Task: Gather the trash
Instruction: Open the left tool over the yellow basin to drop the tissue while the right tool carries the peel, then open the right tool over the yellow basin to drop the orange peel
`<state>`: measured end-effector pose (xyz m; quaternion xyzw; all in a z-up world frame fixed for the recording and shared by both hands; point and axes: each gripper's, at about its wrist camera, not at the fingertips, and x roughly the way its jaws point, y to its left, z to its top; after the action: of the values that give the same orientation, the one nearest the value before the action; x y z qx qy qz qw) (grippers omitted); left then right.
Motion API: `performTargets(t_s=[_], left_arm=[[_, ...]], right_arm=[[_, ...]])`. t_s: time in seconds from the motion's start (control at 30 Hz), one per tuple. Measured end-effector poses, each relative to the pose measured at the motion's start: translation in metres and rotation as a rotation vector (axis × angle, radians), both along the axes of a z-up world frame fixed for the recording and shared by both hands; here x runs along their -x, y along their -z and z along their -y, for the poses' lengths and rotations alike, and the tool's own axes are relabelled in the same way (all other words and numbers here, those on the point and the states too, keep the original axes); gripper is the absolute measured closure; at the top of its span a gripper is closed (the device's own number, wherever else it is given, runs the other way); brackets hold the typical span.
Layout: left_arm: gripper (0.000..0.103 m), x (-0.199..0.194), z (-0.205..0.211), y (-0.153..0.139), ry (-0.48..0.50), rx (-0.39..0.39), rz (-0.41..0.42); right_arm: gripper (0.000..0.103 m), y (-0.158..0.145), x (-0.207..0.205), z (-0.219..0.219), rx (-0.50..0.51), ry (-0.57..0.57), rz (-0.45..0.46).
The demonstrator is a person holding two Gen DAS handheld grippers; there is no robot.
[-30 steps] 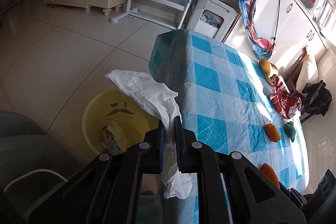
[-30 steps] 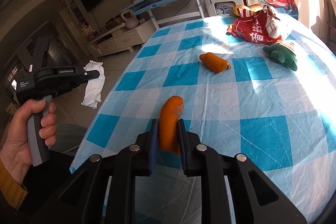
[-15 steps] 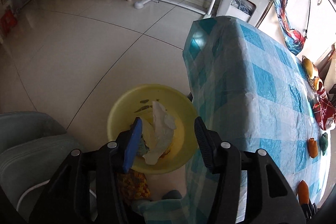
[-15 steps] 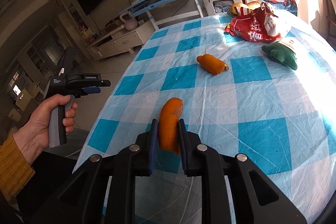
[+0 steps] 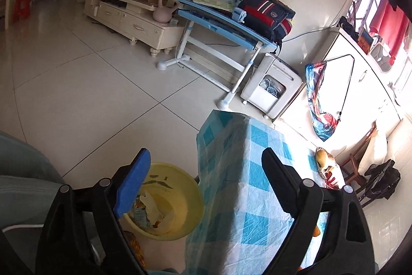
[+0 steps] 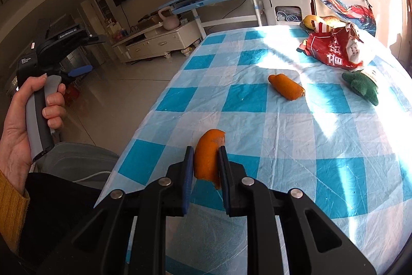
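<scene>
My left gripper (image 5: 206,159) hangs above the floor beside the table, jaws opening wide with nothing between them. Below it a yellow bin (image 5: 177,200) holds white tissue (image 5: 154,208) and other scraps. In the right wrist view my right gripper (image 6: 205,159) is shut on a piece of orange peel (image 6: 208,159), held just over the checked tablecloth (image 6: 283,120). A second orange peel (image 6: 285,86), a red snack bag (image 6: 340,48), a green scrap (image 6: 360,86) and a banana peel (image 6: 311,21) lie farther along the table. A hand holds the left gripper (image 6: 79,56) at the left.
A grey seat (image 5: 23,172) is at the lower left next to the bin. A blue desk (image 5: 224,27) with a backpack, a white appliance (image 5: 270,89) and a low TV cabinet (image 5: 128,19) stand along the far wall, with tiled floor between.
My left gripper opened and let the white tissue fall into the yellow bin, then rose and tilted up. The right gripper kept its hold on the orange peel and shifted slightly.
</scene>
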<state>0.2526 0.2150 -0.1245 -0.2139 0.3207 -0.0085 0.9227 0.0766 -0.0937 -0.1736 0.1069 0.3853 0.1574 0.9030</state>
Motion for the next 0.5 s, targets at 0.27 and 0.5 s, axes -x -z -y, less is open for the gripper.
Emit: performTargets(t_s=[0.27, 0.5], left_arm=[[0.015, 0.011, -0.03, -0.018, -0.083, 0.054, 0.044], [0.012, 0.015, -0.017, -0.032, -0.066, -0.036, 0.078]], right_arm=[[0.083, -0.013, -0.043, -0.076, 0.084, -0.152, 0.016], [0.083, -0.006, -0.082, -0.133, 0.143, -0.268, 0.015]])
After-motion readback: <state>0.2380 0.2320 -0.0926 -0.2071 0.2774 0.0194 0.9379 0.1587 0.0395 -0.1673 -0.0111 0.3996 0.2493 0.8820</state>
